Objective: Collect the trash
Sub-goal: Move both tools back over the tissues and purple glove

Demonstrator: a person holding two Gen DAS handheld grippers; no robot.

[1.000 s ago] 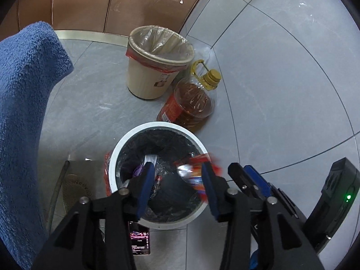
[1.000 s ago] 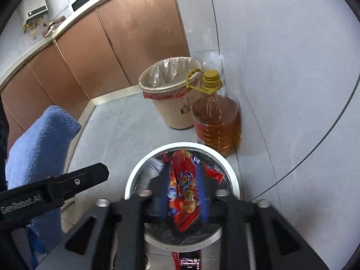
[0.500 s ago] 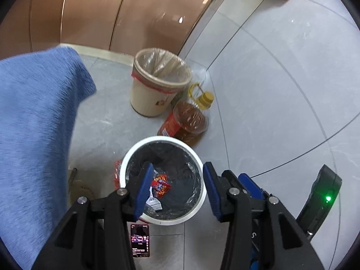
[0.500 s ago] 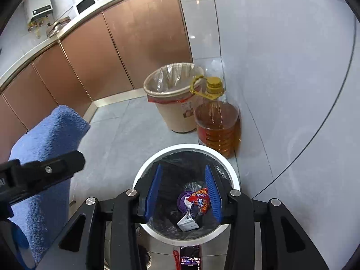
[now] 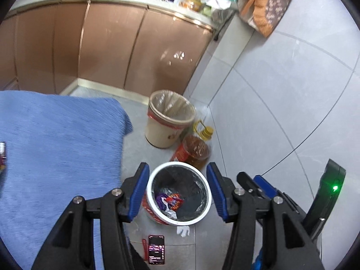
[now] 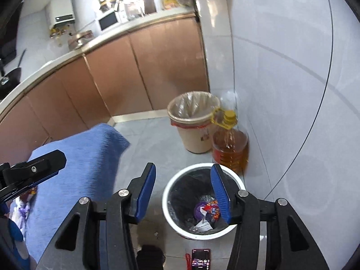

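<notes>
A white-rimmed bin (image 5: 205, 191) (image 6: 167, 204) with a black liner stands on the floor below both grippers. Inside it lie a red snack wrapper (image 5: 174, 200) (image 6: 211, 209), a purple piece and some white scraps. My left gripper (image 5: 177, 189) hangs high above the bin, its jaws opening with nothing between them. My right gripper (image 6: 183, 192) is also well above the bin, jaws opening and empty; its black body (image 5: 324, 200) shows at the right of the left wrist view. The left gripper's body (image 6: 31, 171) shows at the left of the right wrist view.
A blue cloth-covered surface (image 5: 58, 157) (image 6: 85, 157) fills the left. A beige lined bin (image 5: 167, 121) (image 6: 193, 121) and an oil bottle (image 5: 196, 148) (image 6: 230, 148) stand behind by the tiled wall. A phone (image 5: 156, 248) (image 6: 200, 259) lies on the floor. Brown cabinets (image 5: 112, 45) line the back.
The right gripper let go of the red wrapper, which dropped into the black-lined bin. Both grippers rose and opened wider; the bin looks smaller and the counter has come into view.
</notes>
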